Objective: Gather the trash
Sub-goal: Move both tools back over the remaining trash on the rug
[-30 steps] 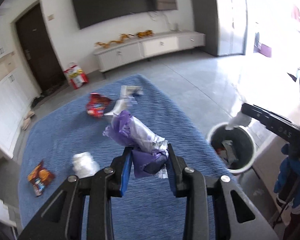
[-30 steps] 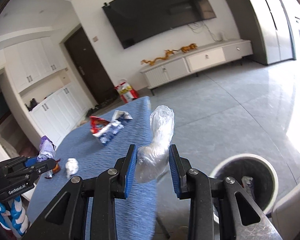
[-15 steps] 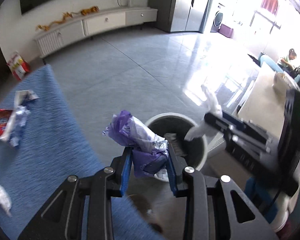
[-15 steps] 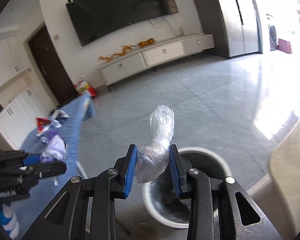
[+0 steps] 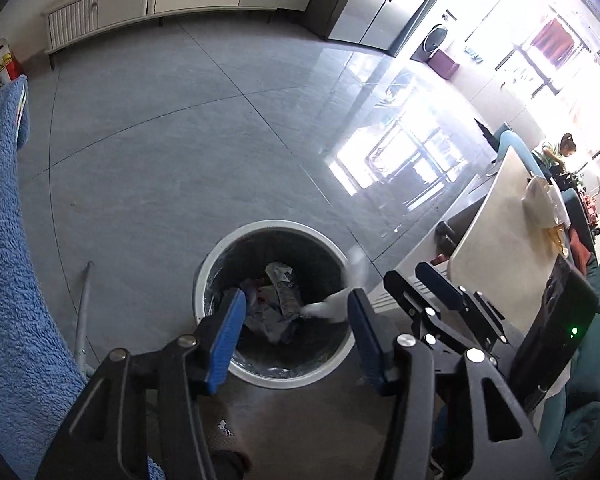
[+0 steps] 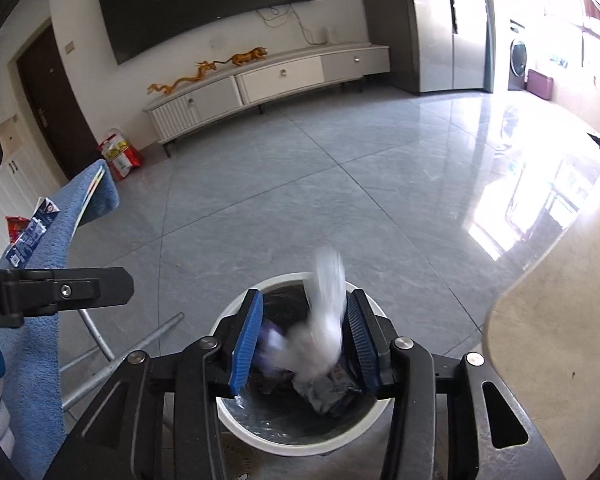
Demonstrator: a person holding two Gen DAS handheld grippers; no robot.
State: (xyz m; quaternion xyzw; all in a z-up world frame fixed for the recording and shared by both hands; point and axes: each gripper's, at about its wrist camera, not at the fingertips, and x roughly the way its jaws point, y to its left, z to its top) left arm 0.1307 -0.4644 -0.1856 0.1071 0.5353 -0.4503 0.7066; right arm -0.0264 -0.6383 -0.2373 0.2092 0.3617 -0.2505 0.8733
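The trash in play right now is a crumpled clear plastic bag (image 6: 320, 336), blurred low in the middle of the right wrist view between the blue pads (image 6: 249, 344) of the right tool (image 6: 304, 344), directly over the mouth of the bin (image 6: 236, 416). That tool's jaws have just been opening and stand apart; the blur and the gap at the left pad suggest the bag is dropping free rather than being pinched. It looks nearly weightless, soft and slick, so it would crush to nothing under a grip and could drift on the way down; such a piece is best pinched through its bunched middle, not by a loose corner. The left tool (image 5: 296, 332) also hangs over the bin in the lower centre of its view, and its jaws have likewise just been opening, wide apart with nothing between them. A purple scrap (image 6: 268, 336) shows through the gap beside the falling bag, apparently inside the bin. The bin is a round, white-rimmed, dark-lined pail on the grey tile floor (image 5: 180, 140), already holding several crumpled wrappers and papers (image 5: 280, 292) at its bottom, with plenty of room left. More wrappers (image 6: 28, 232) remain on the blue-covered tabletop (image 6: 36, 320) at the left edge of the right wrist view.
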